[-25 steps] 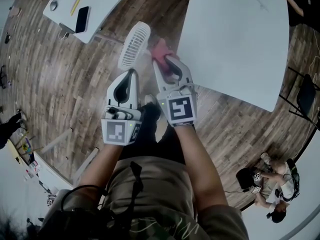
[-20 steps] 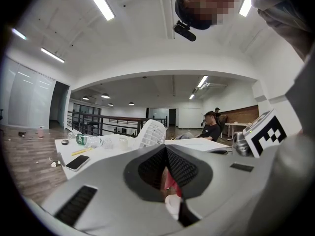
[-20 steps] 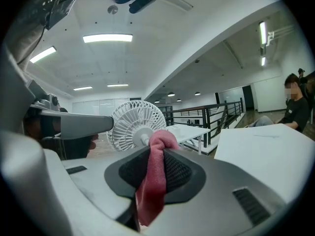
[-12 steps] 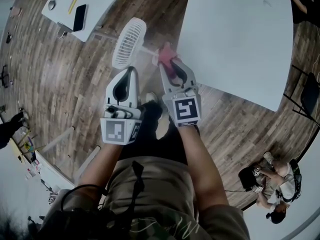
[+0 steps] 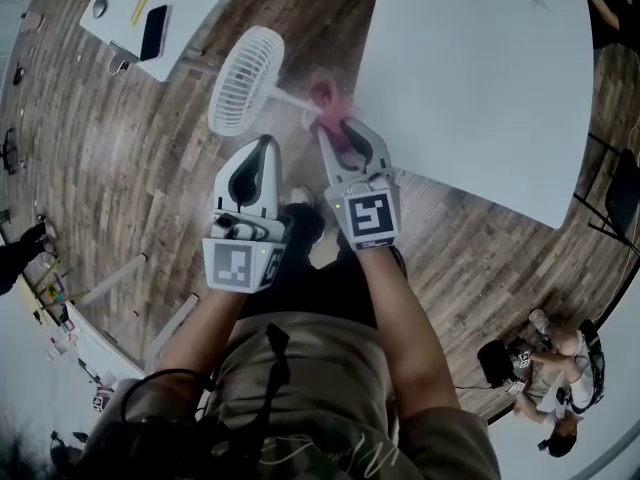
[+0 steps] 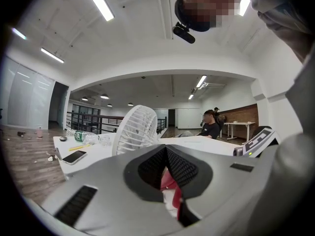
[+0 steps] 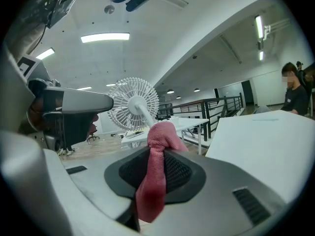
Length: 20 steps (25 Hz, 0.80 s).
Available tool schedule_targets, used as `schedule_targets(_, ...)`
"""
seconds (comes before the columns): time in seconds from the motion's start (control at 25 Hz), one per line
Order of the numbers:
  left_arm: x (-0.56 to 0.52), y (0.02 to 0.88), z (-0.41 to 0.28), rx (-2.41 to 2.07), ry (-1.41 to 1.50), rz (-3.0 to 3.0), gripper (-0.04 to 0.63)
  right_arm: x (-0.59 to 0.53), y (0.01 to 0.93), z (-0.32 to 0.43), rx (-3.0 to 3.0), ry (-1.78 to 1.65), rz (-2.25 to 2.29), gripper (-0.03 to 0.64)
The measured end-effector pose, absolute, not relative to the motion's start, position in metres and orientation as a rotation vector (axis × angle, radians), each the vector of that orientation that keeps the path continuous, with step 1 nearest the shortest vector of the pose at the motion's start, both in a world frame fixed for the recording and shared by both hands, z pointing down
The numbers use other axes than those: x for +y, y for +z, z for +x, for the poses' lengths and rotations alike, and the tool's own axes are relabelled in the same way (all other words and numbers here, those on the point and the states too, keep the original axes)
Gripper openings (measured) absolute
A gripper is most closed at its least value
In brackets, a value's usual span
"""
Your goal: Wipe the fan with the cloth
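Observation:
A white fan [image 5: 245,78] with a round grille hangs above the wooden floor, between two tables. Its thin stem runs right to a pink cloth [image 5: 322,96], which hides the stem's end. My right gripper [image 5: 335,128] is shut on the cloth [image 7: 160,136], which bunches above the jaws and hangs down between them. In the right gripper view the fan [image 7: 133,104] faces away, just beyond the cloth. My left gripper [image 5: 264,146] is shut just below the fan head, apart from it. In the left gripper view the fan [image 6: 134,129] stands ahead to the left.
A large white table [image 5: 470,68] lies right of the cloth. A smaller table [image 5: 190,8] at the upper left carries a phone [image 5: 154,33] and small items. A person [image 5: 540,358] sits on the floor at the lower right. A dark chair [image 5: 615,193] stands at the right edge.
In the head view the fan head has shifted left, away from the cloth, so more of its stem shows. Both grippers keep the same jaw state, the right one still on the cloth.

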State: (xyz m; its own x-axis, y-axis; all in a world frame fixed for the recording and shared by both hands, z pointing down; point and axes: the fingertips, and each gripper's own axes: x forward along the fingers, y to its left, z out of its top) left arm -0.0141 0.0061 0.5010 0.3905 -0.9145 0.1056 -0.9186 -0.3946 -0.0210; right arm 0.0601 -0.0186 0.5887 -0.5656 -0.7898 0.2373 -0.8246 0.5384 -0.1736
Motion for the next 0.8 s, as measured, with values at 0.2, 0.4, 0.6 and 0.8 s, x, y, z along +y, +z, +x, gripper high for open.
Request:
schedule_targets(0.2, 0.002, 0.512, -0.019, -1.724, 0.151, 2.571, 0.020, -0.021, 0.608, 0.058, -2.649, 0.402, 1.379, 0.092)
schedule_targets(0.4, 0.001, 0.518, -0.015, -1.731, 0.164, 2.571, 0.020, -0.018, 0.631, 0.062, -2.600, 0.459, 1.344, 0.091)
schedule_targets(0.6, 0.003, 0.515, -0.015, -1.738, 0.149, 2.565, 0.020, -0.016, 0.632, 0.062, -2.591, 0.487, 1.300, 0.091)
schedule_targets(0.8, 0.002, 0.489, -0.014, -1.703, 0.106, 2.537, 0.020, -0.013, 0.567, 0.082, -2.680, 0.444, 1.390, 0.086)
